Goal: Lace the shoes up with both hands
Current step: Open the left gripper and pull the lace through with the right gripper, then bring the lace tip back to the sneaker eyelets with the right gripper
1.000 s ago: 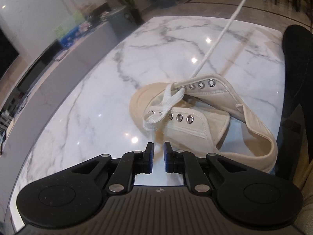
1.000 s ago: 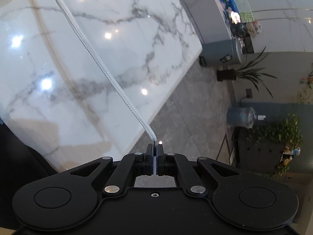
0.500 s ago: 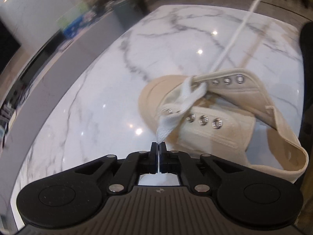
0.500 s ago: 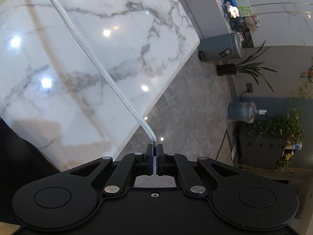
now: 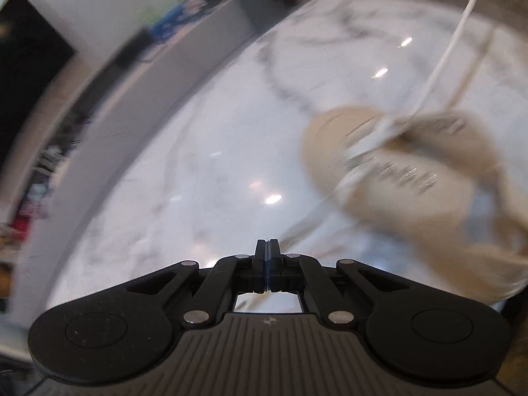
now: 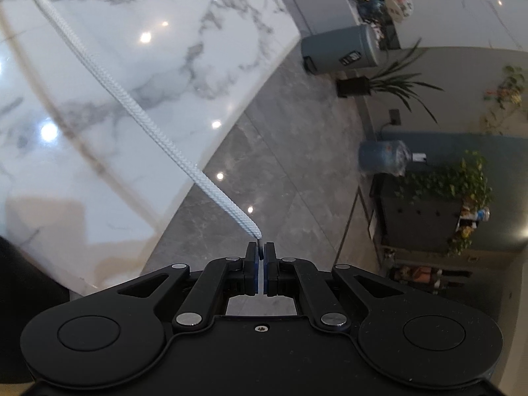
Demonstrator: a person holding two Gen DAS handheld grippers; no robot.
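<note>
- left gripper: jaws fully closed, pads pressed together. the view is heavily blurred; a faint pale streak runs from the shoe toward the tips, but whether the lace end is pinched between them cannot be told.
- right gripper: jaws closed to a narrow slit, clamped on the tip of the white shoelace. the dark aglet sits between the blue pads.
- white shoelace, right wrist view: runs taut in a straight line from the tips up and to the left, passing over the table edge and out of the picture at the upper left.
- white shoelace, left wrist view: a thin taut line rising from the shoe's eyelet area to the upper right edge.
- beige canvas shoe: lies on the marble table, right of centre in the left wrist view, toe toward the far left, open collar toward the lower right. two rows of metal eyelets show as smeared glints; the lace crosses the front of the shoe near the toe end. detail too blurred to count eyelets threaded.
- marble table: white with grey veining, glossy, with ceiling lights reflected.
- surroundings, right wrist view: grey tiled floor beyond the table edge, a grey bin, a potted plant, a blue water bottle.
</note>
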